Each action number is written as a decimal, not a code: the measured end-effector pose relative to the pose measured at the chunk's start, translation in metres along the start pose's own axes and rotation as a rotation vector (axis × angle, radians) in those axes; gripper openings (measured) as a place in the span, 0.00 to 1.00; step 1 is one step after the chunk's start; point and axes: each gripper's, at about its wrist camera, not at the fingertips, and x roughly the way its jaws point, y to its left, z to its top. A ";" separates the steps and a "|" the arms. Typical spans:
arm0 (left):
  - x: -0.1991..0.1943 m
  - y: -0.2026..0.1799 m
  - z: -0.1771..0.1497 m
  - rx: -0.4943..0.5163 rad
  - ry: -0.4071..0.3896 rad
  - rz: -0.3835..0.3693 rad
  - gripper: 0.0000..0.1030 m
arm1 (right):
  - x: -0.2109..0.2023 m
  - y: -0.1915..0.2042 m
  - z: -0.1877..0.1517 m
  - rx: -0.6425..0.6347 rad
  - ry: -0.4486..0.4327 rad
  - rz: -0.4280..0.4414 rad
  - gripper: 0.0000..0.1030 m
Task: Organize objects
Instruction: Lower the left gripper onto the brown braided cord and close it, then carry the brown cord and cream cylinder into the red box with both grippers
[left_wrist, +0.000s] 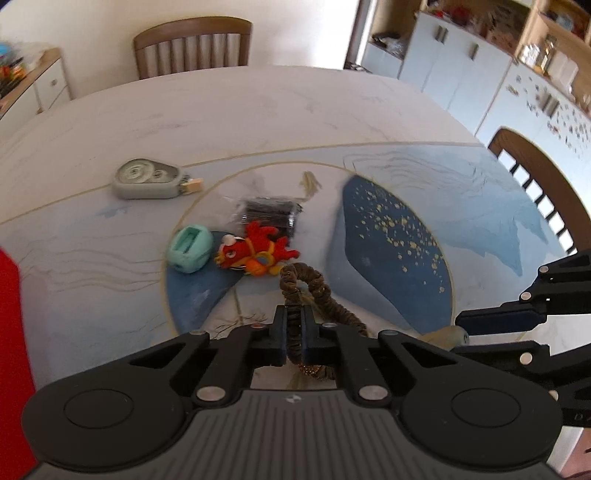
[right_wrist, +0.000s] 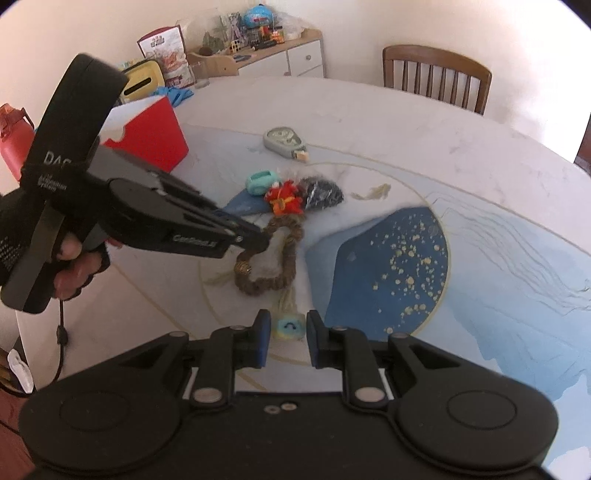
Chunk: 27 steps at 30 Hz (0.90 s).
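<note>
My left gripper (left_wrist: 294, 318) is shut on a brown scrunchie (left_wrist: 317, 284), which loops on the table; it shows in the right wrist view (right_wrist: 284, 254) with the left gripper (right_wrist: 262, 238) pinching its left side. My right gripper (right_wrist: 284, 325) is open around a small yellow-and-blue smiley toy (right_wrist: 289, 328), not touching it. A red fish plush (left_wrist: 255, 251), a mint green case (left_wrist: 190, 249), a black packet (left_wrist: 271, 214) and a grey tape dispenser (left_wrist: 147, 179) lie beyond.
A red box (right_wrist: 147, 136) stands at the table's left, with a red bottle (right_wrist: 14, 144) beside it. Wooden chairs (left_wrist: 192, 46) stand at the far edge and the right. A cluttered sideboard (right_wrist: 258, 55) is behind the table (left_wrist: 258, 110).
</note>
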 end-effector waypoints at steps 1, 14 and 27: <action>-0.005 0.002 -0.001 -0.004 -0.006 -0.002 0.06 | -0.003 0.001 0.002 0.001 -0.008 -0.002 0.18; -0.078 0.031 -0.003 -0.067 -0.094 -0.022 0.06 | -0.030 0.019 0.037 0.019 -0.111 -0.004 0.18; -0.153 0.095 -0.009 -0.094 -0.163 0.028 0.06 | -0.028 0.086 0.100 -0.078 -0.193 0.044 0.18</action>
